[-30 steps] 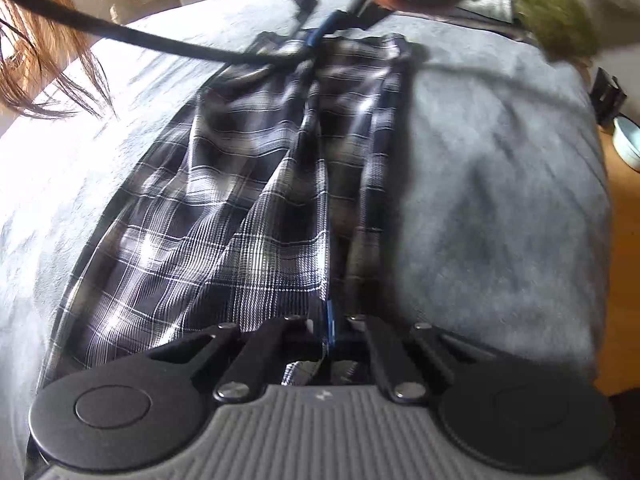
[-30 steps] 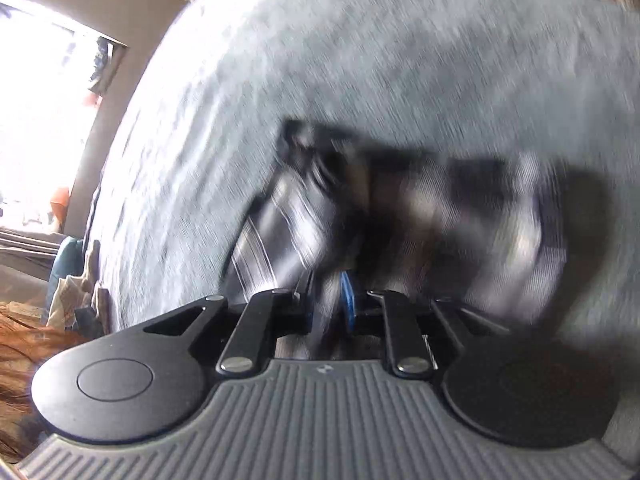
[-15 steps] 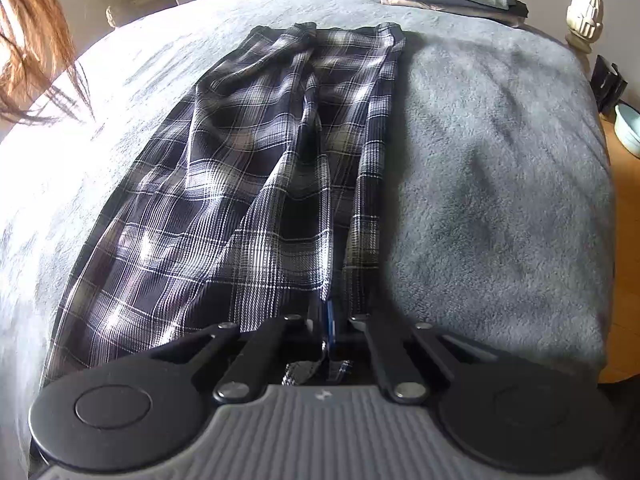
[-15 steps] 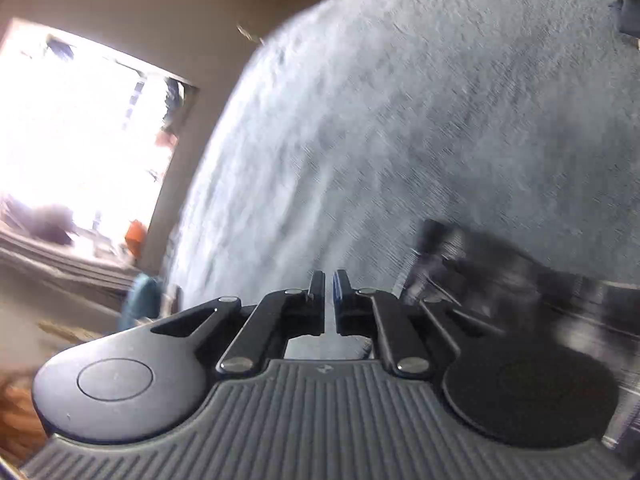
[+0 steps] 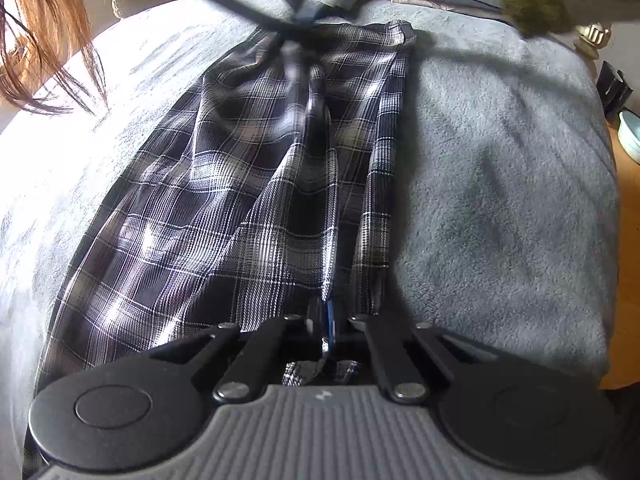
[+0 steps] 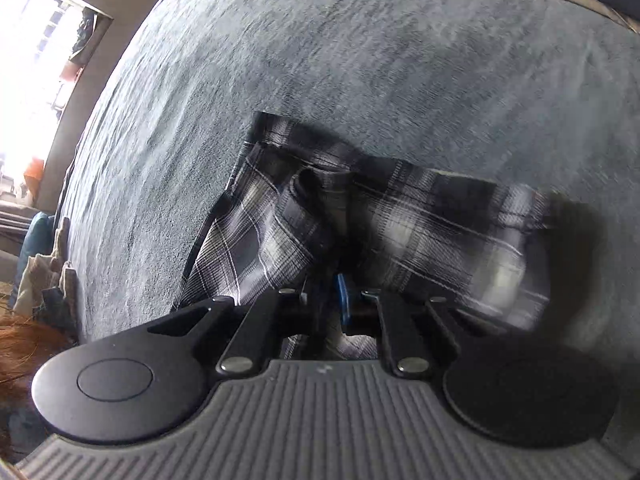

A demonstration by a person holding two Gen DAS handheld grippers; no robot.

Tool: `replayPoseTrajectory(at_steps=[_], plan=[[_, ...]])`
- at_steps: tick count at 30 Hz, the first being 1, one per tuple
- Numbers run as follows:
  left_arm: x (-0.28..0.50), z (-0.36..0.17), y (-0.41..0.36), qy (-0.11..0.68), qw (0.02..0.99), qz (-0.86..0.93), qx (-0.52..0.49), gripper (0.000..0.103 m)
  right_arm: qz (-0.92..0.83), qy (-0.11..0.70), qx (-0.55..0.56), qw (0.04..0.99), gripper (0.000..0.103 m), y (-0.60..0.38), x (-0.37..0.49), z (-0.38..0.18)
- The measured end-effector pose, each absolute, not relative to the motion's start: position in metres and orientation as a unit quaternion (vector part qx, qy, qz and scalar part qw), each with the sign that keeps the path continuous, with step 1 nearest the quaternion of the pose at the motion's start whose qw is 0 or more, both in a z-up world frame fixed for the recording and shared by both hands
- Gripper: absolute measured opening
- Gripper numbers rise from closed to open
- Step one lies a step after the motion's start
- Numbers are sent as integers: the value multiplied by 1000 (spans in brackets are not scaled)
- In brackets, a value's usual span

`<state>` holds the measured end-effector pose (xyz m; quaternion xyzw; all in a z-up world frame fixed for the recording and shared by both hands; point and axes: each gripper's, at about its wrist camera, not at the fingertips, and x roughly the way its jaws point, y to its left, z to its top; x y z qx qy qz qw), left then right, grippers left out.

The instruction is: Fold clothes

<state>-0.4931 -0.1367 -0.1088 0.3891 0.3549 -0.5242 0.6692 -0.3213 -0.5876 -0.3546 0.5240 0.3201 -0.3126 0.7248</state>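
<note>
Both pairs of fingers are clamped on cloth: our left gripper [image 5: 326,320] pinches the near hem of the black-and-white plaid cotton garment [image 5: 248,184], and our right gripper [image 6: 330,300] pinches its far end, with plaid fabric bunched between the black fingers [image 6: 298,312] and the blue pad.

We see the wide grey fleece blanket [image 5: 500,184] carrying everything, covering its surface from edge to edge. On it the plaid garment lies lengthwise, running from the near edge, where our left gripper holds it, to the far edge under our right gripper. Its left half spreads flat and broad toward the blanket's left side; its middle is drawn up into a taut ridge between the two grips, with deep folds falling either side. A narrow strip lies along its right edge. From the right wrist view, the garment's hemmed end is rumpled and partly blurred.

At the far right corner we glimpse a pale blue bowl [image 5: 630,136] off the blanket.
</note>
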Motion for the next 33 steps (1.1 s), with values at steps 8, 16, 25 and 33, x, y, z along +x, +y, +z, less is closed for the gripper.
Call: replayPoseTrajectory(at_steps=[8, 16, 25, 33], plan=[[-489, -111, -138, 365, 673, -520, 379, 3, -262, 257, 497, 786, 12, -589, -308, -317], [-488, -114, -139, 366, 674, -518, 378, 3, -323, 285, 552, 714, 14, -588, -351, -364], [-490, -115, -139, 362, 674, -516, 384, 3, -346, 286, 499, 741, 10, -576, -346, -349], [-492, -114, -138, 361, 679, -514, 381, 3, -388, 267, 448, 760, 0, -567, -362, -324]])
